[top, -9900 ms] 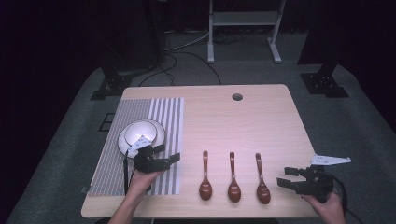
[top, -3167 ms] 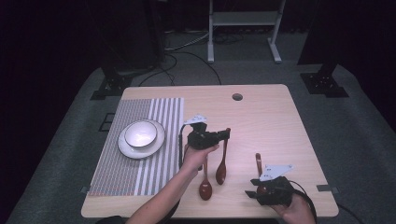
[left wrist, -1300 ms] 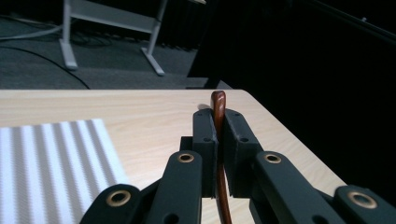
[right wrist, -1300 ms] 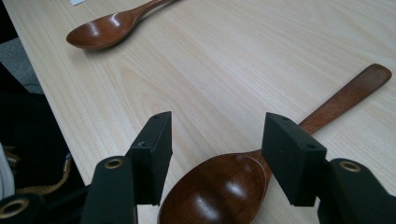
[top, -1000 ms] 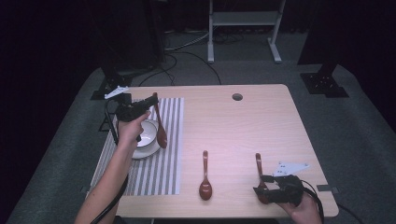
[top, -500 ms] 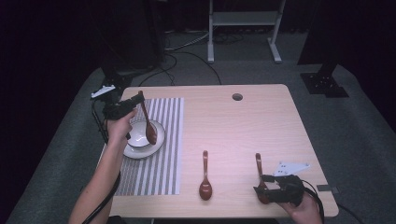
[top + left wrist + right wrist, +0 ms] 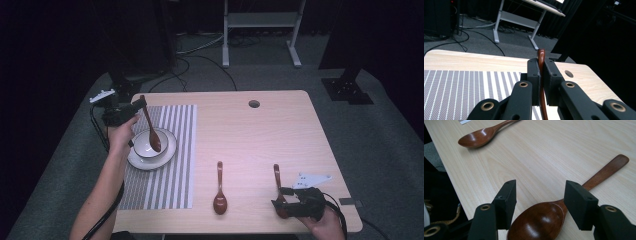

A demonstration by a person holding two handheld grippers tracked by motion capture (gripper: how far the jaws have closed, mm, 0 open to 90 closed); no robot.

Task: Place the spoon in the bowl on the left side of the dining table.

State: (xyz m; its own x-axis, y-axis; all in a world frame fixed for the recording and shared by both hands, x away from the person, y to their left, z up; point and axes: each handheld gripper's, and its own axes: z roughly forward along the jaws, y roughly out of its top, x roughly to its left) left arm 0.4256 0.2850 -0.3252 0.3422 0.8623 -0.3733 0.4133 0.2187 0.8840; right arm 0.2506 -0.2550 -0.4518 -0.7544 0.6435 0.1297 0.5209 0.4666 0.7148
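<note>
At the left of the high view we see the left gripper [image 7: 136,107] raised over the far left corner of the wooden table [image 7: 280,135], held in the person's left hand [image 7: 120,134]. Its jaws are clamped on the handle of a brown wooden spoon [image 7: 150,127], which hangs tilted with its bowl end down inside a white bowl [image 7: 142,145]. The bowl sits on a white plate [image 7: 167,152], and the plate rests on a grey striped placemat [image 7: 170,175]. In the left gripper view we see the two black jaws pressed tight against the thin spoon handle [image 7: 541,65], whose tip sticks up above them.

Moving right, a second spoon [image 7: 219,190] lies flat on the bare table, near the front edge, bowl end toward the person.

Farther right, a third spoon [image 7: 277,177] lies parallel to it, well apart. The right gripper [image 7: 281,205] rests low at this spoon's bowl end. In the right gripper view we see its jaws spread wide, one on each side of the spoon's bowl [image 7: 536,222], not touching it, with the second spoon [image 7: 481,136] beyond.
</note>
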